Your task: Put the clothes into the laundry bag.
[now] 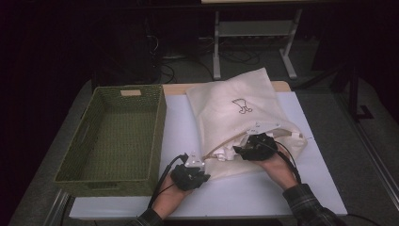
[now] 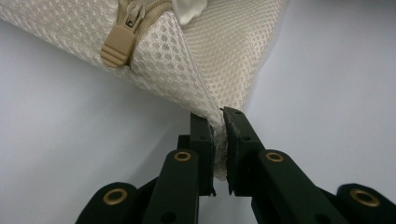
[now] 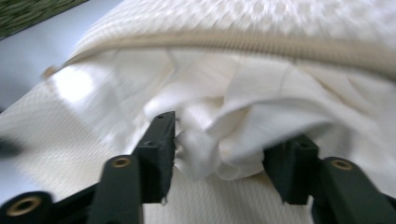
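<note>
The mesh bag (image 1: 235,113) is cream with a honeycomb weave and a tan zipper pull (image 2: 119,44). The woven basket (image 1: 75,176) is olive green; the cloth (image 3: 233,126) inside the bag is white.

Cream mesh laundry bag (image 1: 235,113) lies unzipped on the table, white cloth (image 3: 224,135), seemingly crumpled, at its mouth.

A dim room: grey floor (image 1: 376,141), white metal frame legs (image 1: 217,52) and tangled cables (image 1: 188,61) behind the white-topped bench (image 1: 324,188).
</note>
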`<state>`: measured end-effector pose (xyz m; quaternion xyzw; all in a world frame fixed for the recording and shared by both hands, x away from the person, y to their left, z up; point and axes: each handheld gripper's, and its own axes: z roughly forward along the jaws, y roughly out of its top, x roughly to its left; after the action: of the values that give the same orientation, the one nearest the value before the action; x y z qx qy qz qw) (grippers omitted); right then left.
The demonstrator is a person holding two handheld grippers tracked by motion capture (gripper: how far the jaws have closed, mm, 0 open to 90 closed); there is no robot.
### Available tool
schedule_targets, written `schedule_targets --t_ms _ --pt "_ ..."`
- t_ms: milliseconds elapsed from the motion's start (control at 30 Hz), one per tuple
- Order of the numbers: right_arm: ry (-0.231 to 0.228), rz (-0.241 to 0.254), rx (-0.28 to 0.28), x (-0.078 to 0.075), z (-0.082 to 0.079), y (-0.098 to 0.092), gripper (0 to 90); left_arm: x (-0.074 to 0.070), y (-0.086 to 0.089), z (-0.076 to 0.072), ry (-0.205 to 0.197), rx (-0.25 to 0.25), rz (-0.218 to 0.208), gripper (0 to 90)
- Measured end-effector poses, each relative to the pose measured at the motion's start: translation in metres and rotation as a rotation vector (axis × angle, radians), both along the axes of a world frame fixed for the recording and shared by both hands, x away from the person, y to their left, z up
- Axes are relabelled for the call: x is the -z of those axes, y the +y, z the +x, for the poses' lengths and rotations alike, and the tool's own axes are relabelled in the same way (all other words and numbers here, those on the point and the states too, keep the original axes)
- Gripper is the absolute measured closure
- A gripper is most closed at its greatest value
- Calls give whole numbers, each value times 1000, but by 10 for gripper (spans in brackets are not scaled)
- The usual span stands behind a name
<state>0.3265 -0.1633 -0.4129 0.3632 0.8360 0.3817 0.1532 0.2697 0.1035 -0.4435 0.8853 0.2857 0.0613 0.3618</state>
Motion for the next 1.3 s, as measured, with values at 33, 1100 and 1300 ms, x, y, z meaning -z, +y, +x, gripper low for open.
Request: schedule_targets --t_ms 33,1100,1300 --pt "-6 1 -2 -2 -5 -3 436 0 0 0 -1 0 1 823" --pt "-46 -28 -42 36 33 72 809 1 1 0 7 4 -2 824" --pt "-8 -28 -87 18 8 45 617 1 0 -1 4 0 0 822"
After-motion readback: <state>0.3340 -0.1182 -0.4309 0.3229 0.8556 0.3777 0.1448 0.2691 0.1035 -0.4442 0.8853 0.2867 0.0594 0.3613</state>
